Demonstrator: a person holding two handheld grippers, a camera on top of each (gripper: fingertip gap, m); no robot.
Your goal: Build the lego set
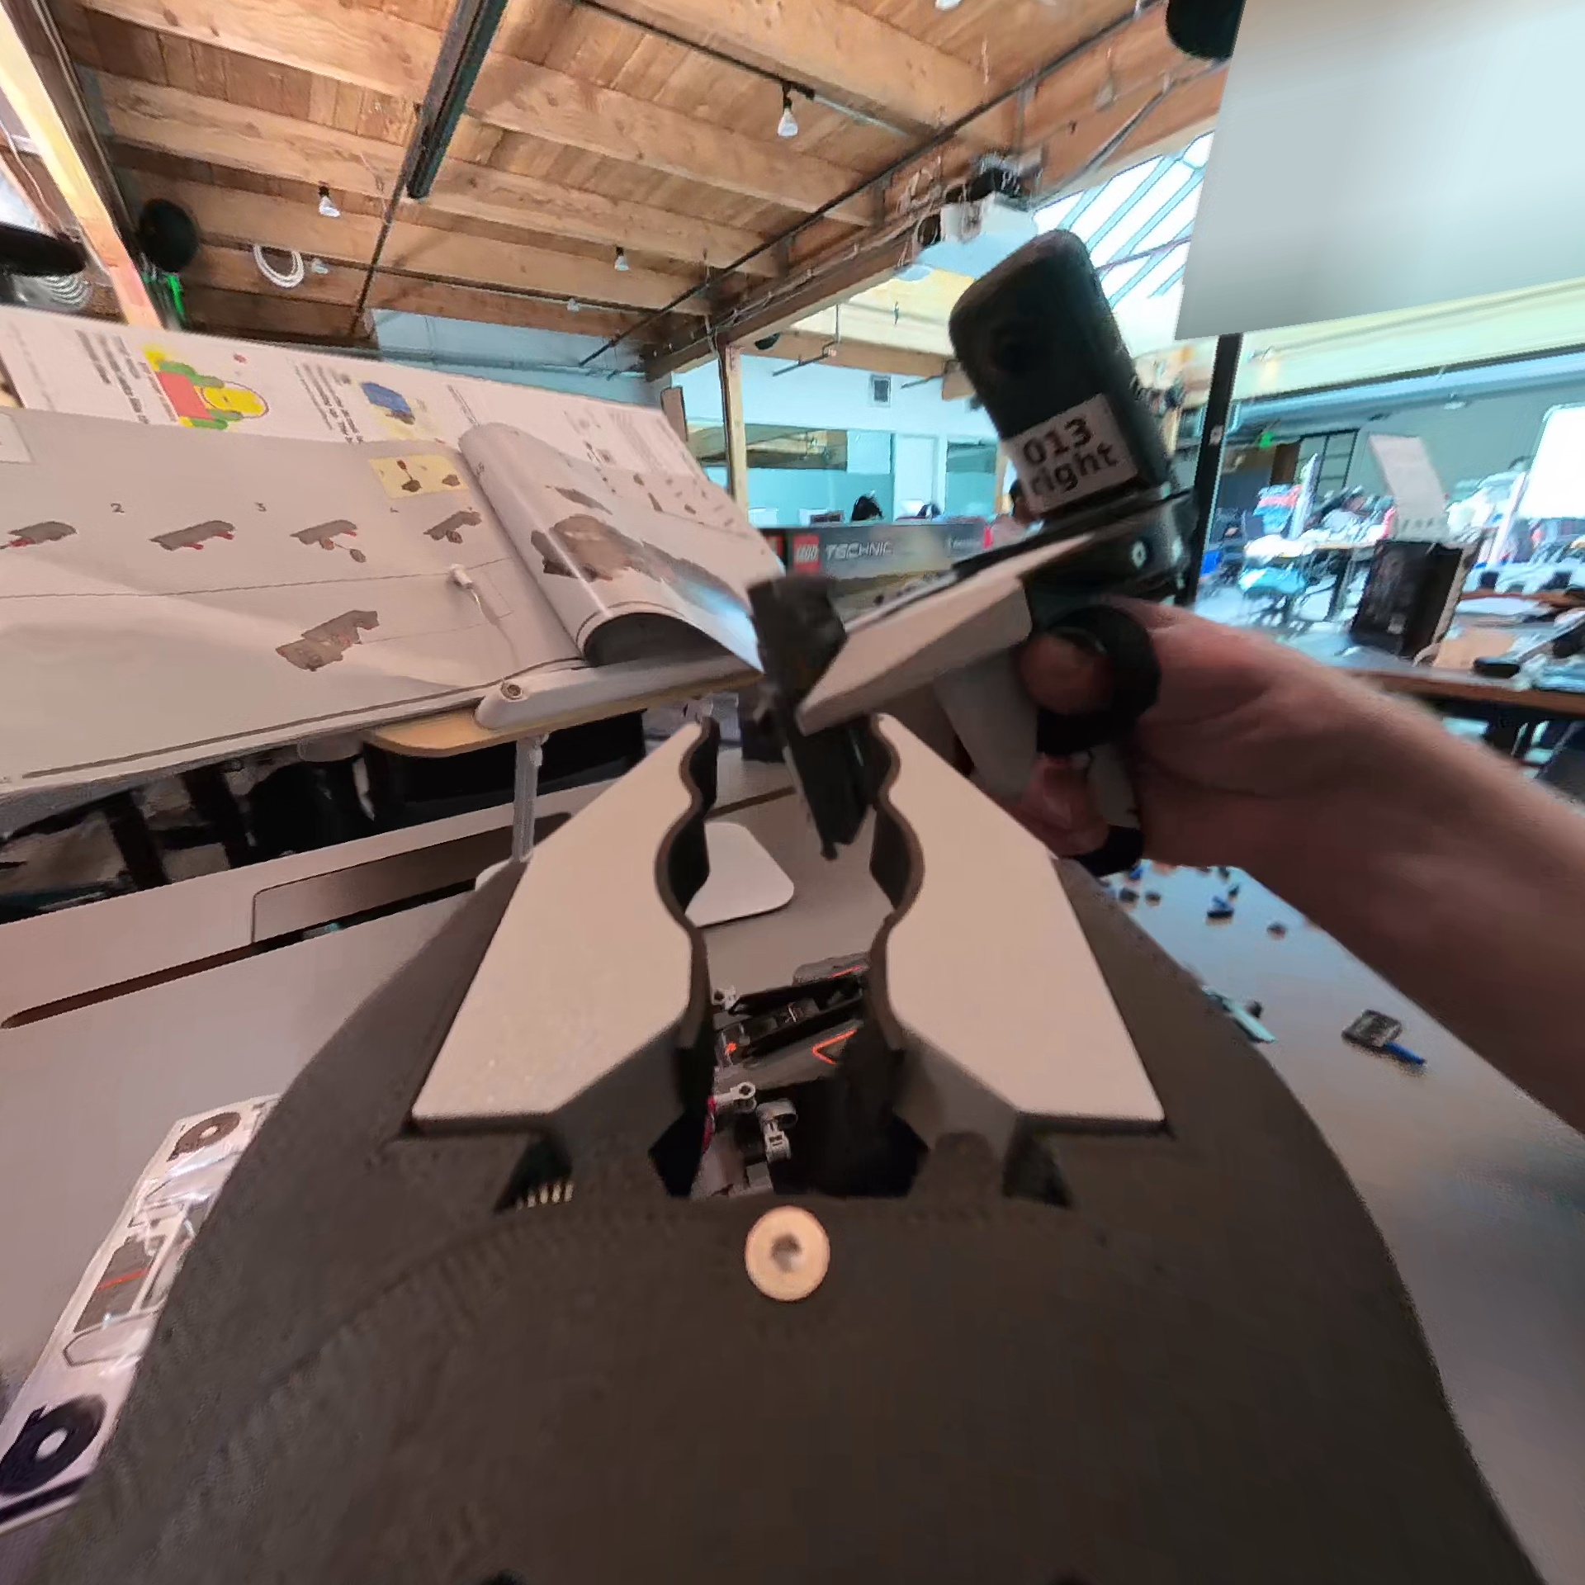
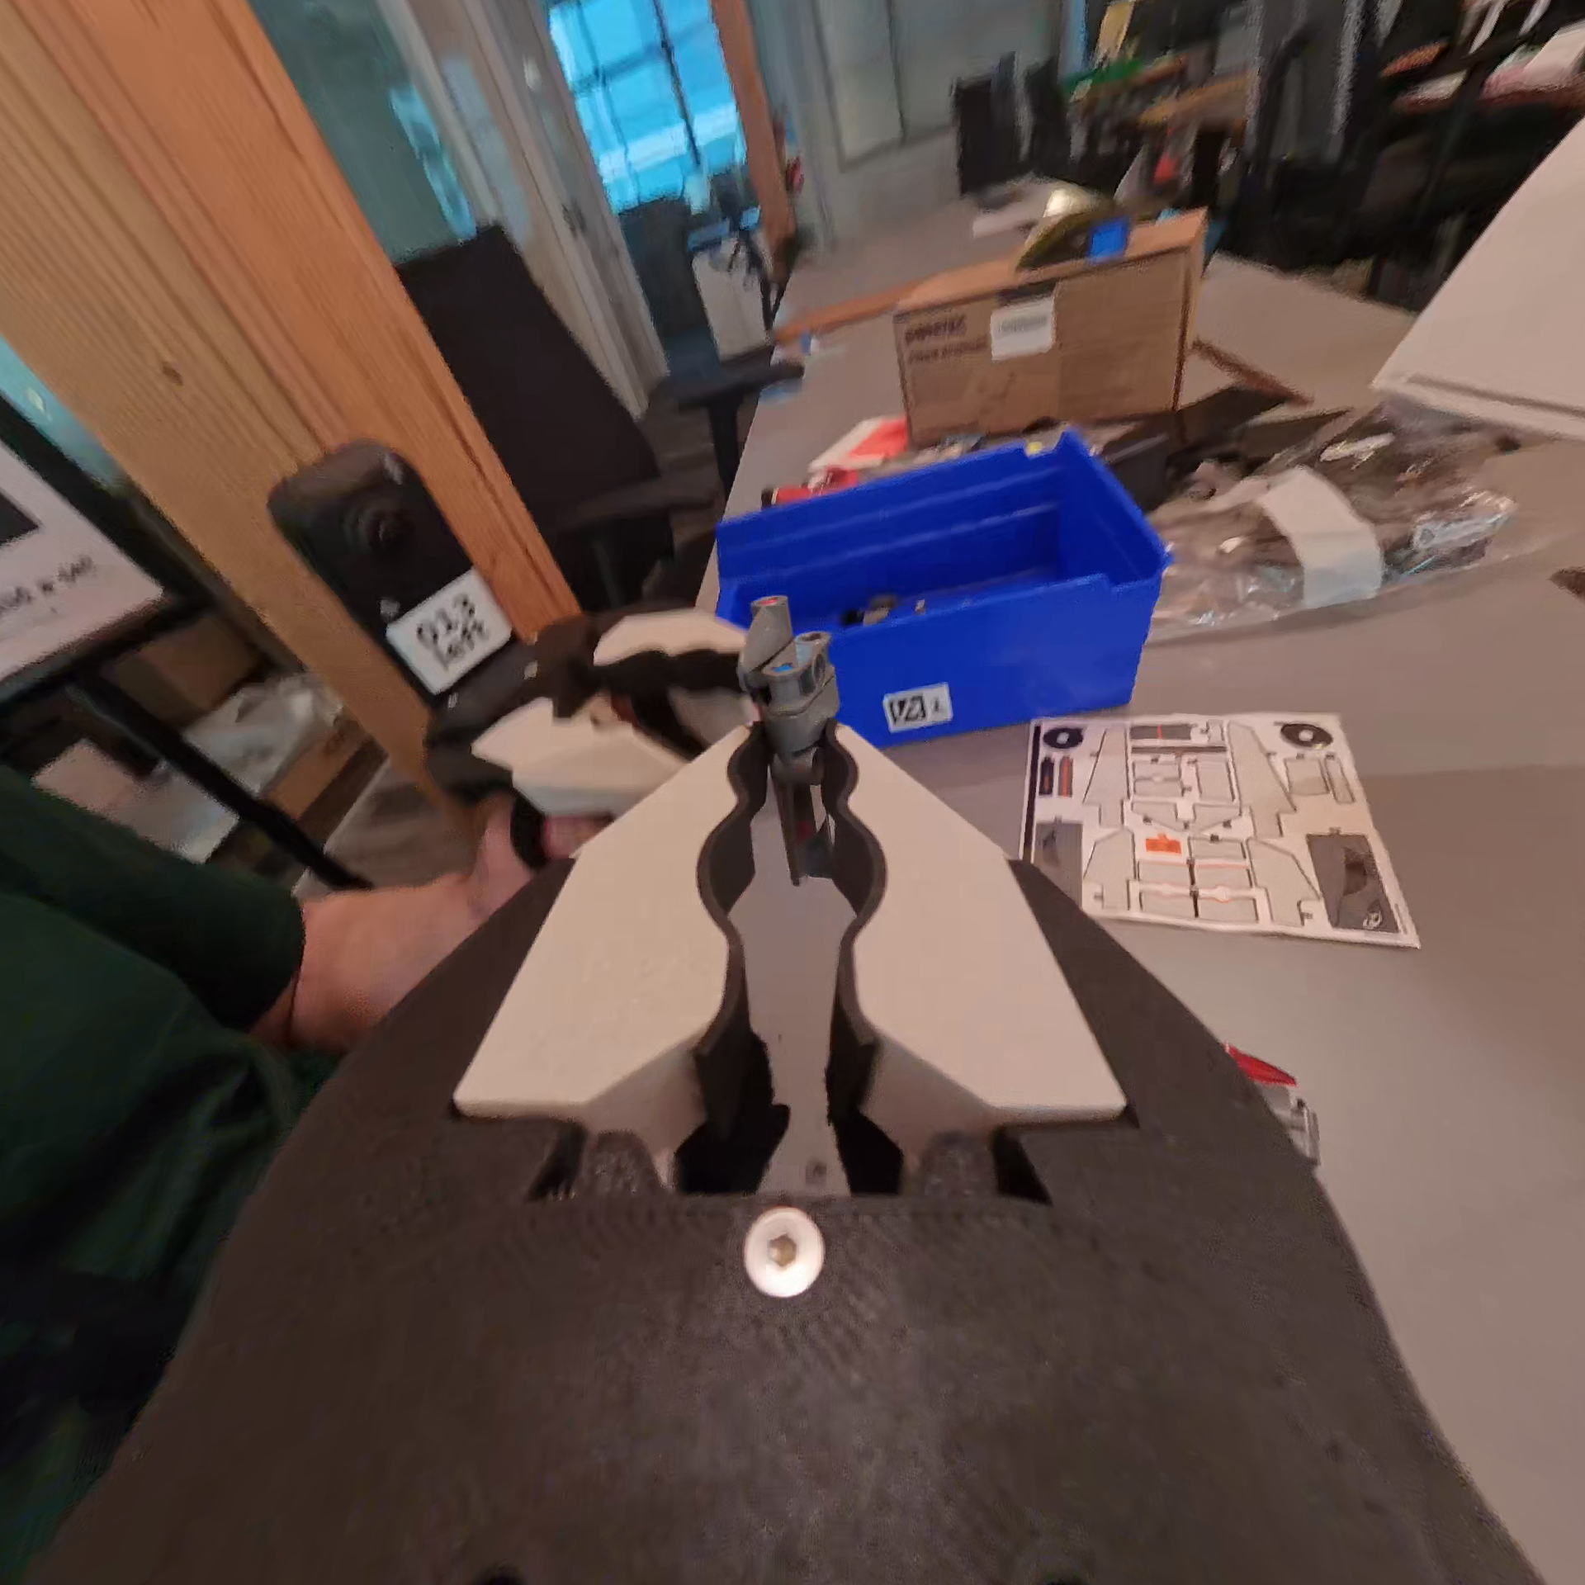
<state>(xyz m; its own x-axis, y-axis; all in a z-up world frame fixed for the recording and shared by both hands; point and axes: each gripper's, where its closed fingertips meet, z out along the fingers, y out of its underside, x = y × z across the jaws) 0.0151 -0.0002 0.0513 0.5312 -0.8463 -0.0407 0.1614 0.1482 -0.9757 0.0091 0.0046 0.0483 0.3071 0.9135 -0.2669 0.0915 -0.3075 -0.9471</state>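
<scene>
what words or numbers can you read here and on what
I won't quote writing; it stands on:
white sticker on one black camera
white sticker on the other black camera
black toy box
white label on blue plastic bin
labels on brown cardboard box: blurred
open instruction booklet: too small

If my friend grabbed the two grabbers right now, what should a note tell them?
Right gripper: shut on a small grey lego assembly, held up in the air.
Left gripper: open, holding nothing; the assembly's dark lower end hangs between its tips.
Partly built model: on the table under the left gripper.
Instruction booklet: open on a stand. Sticker sheet and blue bin on the table, loose pieces scattered about.
Done: part of the model. Left: joining this assembly, stickers, remaining pieces.
</scene>
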